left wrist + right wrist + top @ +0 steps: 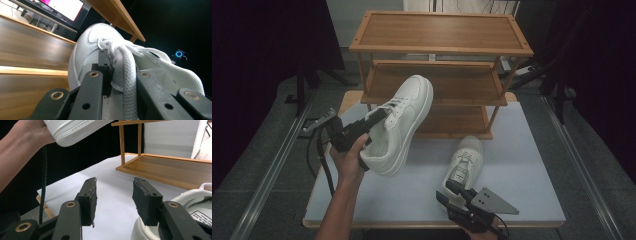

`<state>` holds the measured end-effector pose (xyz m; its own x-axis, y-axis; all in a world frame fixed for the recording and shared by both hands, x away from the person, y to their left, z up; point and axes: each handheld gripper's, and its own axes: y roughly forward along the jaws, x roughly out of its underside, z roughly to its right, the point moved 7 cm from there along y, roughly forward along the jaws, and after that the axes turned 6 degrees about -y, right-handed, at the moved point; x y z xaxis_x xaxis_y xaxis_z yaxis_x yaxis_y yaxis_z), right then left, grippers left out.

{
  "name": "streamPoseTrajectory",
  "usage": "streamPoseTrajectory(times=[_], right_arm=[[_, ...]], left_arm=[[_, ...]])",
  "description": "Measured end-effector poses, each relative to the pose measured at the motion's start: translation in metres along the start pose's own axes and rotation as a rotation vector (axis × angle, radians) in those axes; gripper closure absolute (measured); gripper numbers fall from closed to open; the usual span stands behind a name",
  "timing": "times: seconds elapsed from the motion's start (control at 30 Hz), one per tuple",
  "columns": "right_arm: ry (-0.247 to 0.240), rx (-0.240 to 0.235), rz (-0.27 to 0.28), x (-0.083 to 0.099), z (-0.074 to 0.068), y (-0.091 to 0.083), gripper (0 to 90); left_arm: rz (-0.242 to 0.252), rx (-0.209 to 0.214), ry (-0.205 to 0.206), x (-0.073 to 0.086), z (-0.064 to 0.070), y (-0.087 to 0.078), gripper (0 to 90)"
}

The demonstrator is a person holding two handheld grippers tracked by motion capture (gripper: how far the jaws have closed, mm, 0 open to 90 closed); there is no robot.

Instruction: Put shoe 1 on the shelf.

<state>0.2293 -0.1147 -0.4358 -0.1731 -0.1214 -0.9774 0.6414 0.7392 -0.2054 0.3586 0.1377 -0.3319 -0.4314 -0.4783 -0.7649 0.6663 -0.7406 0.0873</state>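
Left gripper (374,117): held in the person's left hand (348,162) at about 9 o'clock of the table; its jaws are clamped on the tongue and laces of the raised shoe, as the left gripper view shows, with the thick white lace (128,75) pinched between them.
Raised shoe (404,120): a white sneaker lifted off the table, tilted, toe up toward 12 o'clock and heel down toward 7 o'clock, sole facing 3 o'clock; its toe is in front of the rack's middle shelf. In the right gripper view its sole (72,130) hangs at 11 o'clock, beside the hand.
Right gripper (451,189): low at 6 o'clock of the table, grey plate (492,200) on top; jaws stand wide apart with nothing between them, the pads (142,197) bare over the table top.
Second shoe (466,162): white, lying flat on the table at about 5 o'clock, toe toward the rack, heel just beside the right gripper's jaws; in the right gripper view its collar and tongue label (200,207) sit at 4 o'clock, touching the right jaw.
Rack (442,47): wooden, three shelves, at 12 o'clock on the table.
Table (532,165): pale top, wooden edge.
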Motion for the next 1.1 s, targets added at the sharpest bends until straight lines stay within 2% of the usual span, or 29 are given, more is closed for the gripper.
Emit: streamPoseTrajectory(times=[0.17,0.23,0.33,0.53,0.6,0.8,0.87,1.03,1.1], right_arm=[[-0.021,0.0,0.004,-0.001,-0.001,0.0,53.6],[-0.025,-0.003,0.007,-0.001,-0.001,0.0,53.5],[-0.021,-0.003,0.009,-0.002,0.0,-0.001,53.5],[-0.017,0.001,0.007,-0.002,0.001,-0.002,53.5],[-0.016,-0.001,0.007,-0.002,0.001,-0.002,53.4],[-0.018,0.004,0.015,-0.005,0.002,-0.003,53.4],[-0.02,0.007,0.019,-0.006,0.002,-0.004,53.4],[-0.035,0.017,0.019,-0.006,0.001,-0.006,53.4],[-0.035,0.02,0.02,-0.006,0.002,-0.007,53.4]], left_arm=[[0.007,-0.014,-0.004,-0.007,0.0,0.016,81.4],[0.015,-0.029,0.006,-0.008,0.0,0.021,81.5],[0.024,-0.05,0.02,-0.01,0.0,0.03,81.4],[0.027,-0.066,0.013,-0.013,-0.003,0.044,81.5],[0.026,-0.084,0.03,-0.015,-0.003,0.051,81.4],[0.029,-0.097,0.033,-0.02,-0.005,0.063,81.5],[0.026,-0.11,0.058,-0.023,-0.005,0.072,81.5],[0.023,-0.116,0.048,-0.028,-0.009,0.086,81.4],[0.034,-0.132,0.045,-0.032,-0.012,0.096,81.4]])
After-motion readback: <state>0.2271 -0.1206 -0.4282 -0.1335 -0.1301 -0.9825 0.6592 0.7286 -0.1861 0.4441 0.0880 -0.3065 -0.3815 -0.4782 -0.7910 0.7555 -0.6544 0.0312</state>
